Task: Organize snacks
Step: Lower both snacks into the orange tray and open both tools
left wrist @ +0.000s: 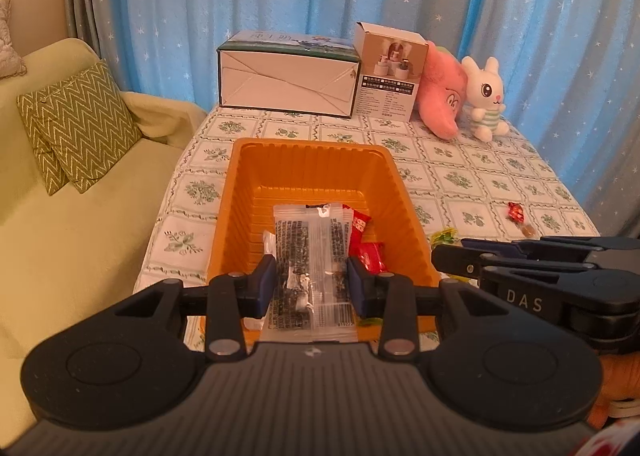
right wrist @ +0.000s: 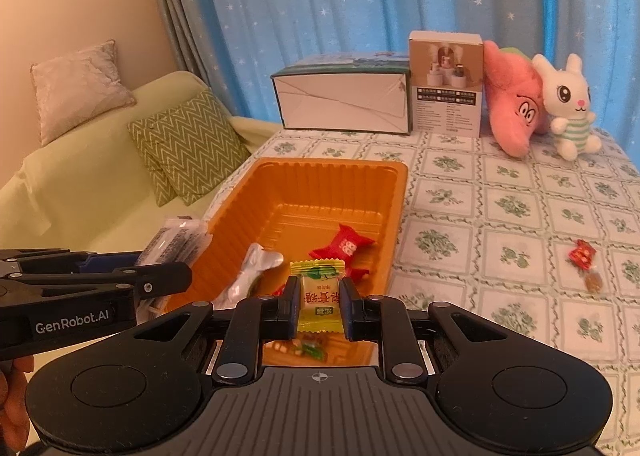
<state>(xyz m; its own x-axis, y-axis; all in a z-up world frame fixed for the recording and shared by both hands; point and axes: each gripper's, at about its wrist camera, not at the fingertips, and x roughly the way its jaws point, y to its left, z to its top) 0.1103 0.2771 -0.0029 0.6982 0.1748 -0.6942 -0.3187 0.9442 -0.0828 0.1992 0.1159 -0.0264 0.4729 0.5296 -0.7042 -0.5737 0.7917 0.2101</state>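
I hold a clear packet (left wrist: 310, 268) and a yellow candy (right wrist: 320, 298) in clenched jaws above the tray (left wrist: 236, 192); next I must release both.

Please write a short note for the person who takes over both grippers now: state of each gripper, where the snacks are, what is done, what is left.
Left gripper: shut on the clear snack packet, held over the orange tray.
Right gripper: shut on the yellow candy, also over the tray.
Done: red candies and a white wrapper lie in the tray.
Left: release both items into the tray, then fetch the red candy and the small brown one from the tablecloth.
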